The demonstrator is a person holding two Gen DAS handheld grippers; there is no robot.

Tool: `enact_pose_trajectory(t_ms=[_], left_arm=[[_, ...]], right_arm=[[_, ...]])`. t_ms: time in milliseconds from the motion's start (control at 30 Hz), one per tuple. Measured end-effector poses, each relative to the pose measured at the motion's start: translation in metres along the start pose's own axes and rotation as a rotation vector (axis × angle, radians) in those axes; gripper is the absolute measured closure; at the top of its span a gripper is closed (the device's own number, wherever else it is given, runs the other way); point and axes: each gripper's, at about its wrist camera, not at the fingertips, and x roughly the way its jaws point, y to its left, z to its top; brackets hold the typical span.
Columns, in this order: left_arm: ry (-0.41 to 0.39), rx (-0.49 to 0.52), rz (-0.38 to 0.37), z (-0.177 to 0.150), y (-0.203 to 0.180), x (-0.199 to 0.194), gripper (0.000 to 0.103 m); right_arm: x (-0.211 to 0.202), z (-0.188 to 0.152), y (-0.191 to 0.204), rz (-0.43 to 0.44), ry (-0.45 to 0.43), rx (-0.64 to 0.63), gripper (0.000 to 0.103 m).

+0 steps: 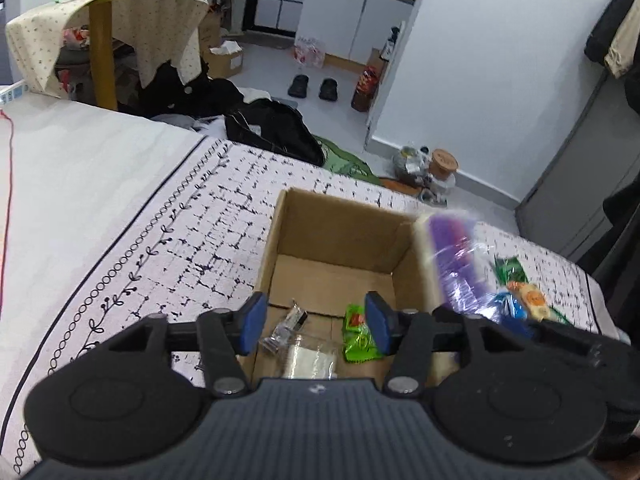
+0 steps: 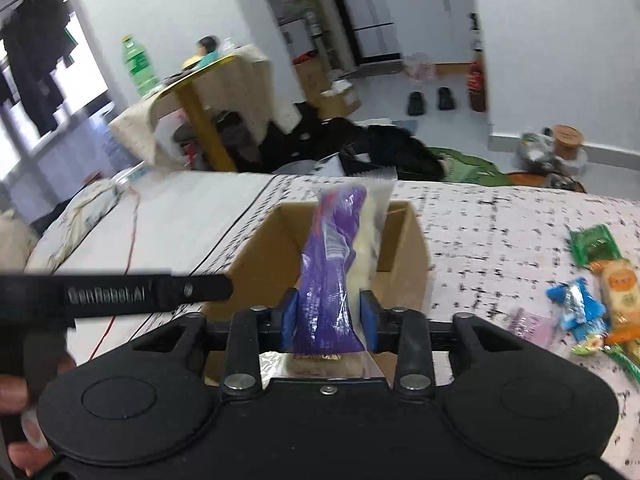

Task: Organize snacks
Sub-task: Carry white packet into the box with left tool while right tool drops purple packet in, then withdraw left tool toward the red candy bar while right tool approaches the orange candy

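Observation:
An open cardboard box (image 1: 340, 236) sits on the patterned bedspread; it also shows in the right wrist view (image 2: 404, 248). Inside lie a green snack packet (image 1: 358, 336) and a clear wrapped snack (image 1: 296, 340). My left gripper (image 1: 316, 322) is open and empty above the box's near side. My right gripper (image 2: 330, 318) is shut on a purple and cream snack bag (image 2: 332, 280), held over the box's near right edge; the bag also shows in the left wrist view (image 1: 456, 260). Loose snacks (image 2: 592, 304) lie right of the box.
The bedspread (image 1: 180, 220) covers a bed whose far edge drops to a floor with black bags (image 1: 276, 128), slippers (image 1: 312, 88) and a jar (image 1: 442, 164). A yellow table (image 1: 104, 40) with a cloth stands at the far left. A red cable (image 1: 8, 184) runs along the bed's left.

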Motion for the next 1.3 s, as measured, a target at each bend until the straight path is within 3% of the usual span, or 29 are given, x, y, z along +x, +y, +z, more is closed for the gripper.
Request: enact_pose_trajectory(t_ms=[133, 300, 367, 667, 800, 1300], left_arm=[[-0.027, -0.015, 0.01, 0.001, 0.0, -0.01, 0.027], [-0.02, -0.05, 0.021, -0.002, 0.0, -0.017, 0.022], [-0.013, -0.062, 0.022, -0.005, -0.001, -0.019, 0.02], [-0.027, -0.023, 0.01, -0.018, -0.024, -0.024, 0.001], [-0.012, 0.001, -0.041, -0.02, -0.036, -0.024, 0.0], [-0.033, 0.081, -0.117, -0.034, -0.088, -0.023, 0.0]], right_arm=[[-0.015, 0.001, -0.003, -0.008, -0.033, 0.007, 0.045], [-0.038, 0.003, -0.018, -0.063, -0.085, 0.036, 0.017], [-0.049, 0.002, -0.023, -0.088, -0.101, 0.04, 0.013], [-0.076, -0.01, -0.044, -0.148, -0.116, 0.029, 0.001], [-0.091, -0.014, -0.055, -0.178, -0.14, 0.054, 0.0], [-0.13, -0.04, -0.099, -0.261, -0.175, 0.091, 0.0]])
